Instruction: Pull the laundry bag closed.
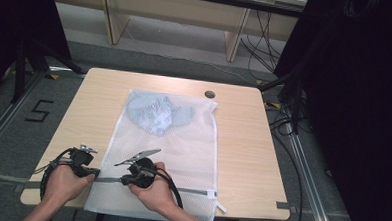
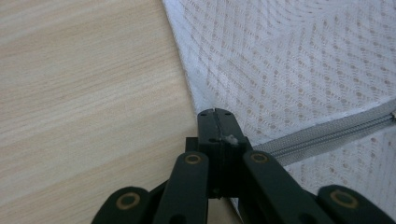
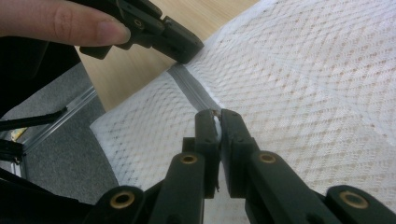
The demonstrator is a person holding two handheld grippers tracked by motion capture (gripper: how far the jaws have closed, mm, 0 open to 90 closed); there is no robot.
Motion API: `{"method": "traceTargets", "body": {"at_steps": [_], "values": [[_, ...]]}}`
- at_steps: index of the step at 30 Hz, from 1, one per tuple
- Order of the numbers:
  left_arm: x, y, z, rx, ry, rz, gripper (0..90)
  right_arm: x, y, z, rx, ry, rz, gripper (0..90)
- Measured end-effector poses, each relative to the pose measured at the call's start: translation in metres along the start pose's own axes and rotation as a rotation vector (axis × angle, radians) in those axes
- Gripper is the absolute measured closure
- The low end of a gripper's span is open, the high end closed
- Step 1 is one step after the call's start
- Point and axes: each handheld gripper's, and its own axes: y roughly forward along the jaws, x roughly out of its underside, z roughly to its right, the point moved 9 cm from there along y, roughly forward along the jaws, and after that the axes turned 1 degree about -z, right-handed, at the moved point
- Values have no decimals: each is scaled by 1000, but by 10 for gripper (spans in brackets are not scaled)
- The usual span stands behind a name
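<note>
Zipping up the mesh laundry bag

The mesh laundry bag (image 1: 182, 140) lies flat mid-frame on the table (image 1: 242, 142), blue garment (image 1: 156, 113) inside near the top. Left gripper (image 2: 215, 113) is clamped on the bag's edge by the grey zipper (image 2: 327, 133); right gripper (image 3: 216, 113) is pinched nearly closed on what looks like the zipper pull. It's light, floppy and slippery, so grab the stiffer zipper tape

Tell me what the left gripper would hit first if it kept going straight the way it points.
Probably the right gripper. The left gripper points along the zipper of the mesh bag, and the right one sits just ahead on that line.
</note>
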Motion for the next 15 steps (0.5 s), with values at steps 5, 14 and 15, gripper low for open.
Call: {"method": "traceTargets", "body": {"at_steps": [5,14,15], "values": [[0,0,0,0,0,1,900,1,-2,1,3,-3,3,871],[-1,1,0,-2,-2,24,900,3,-5,1,10,12,-1,871],[-1,2,0,-3,-2,26,900,3,-6,1,2,9,2,871]]}}
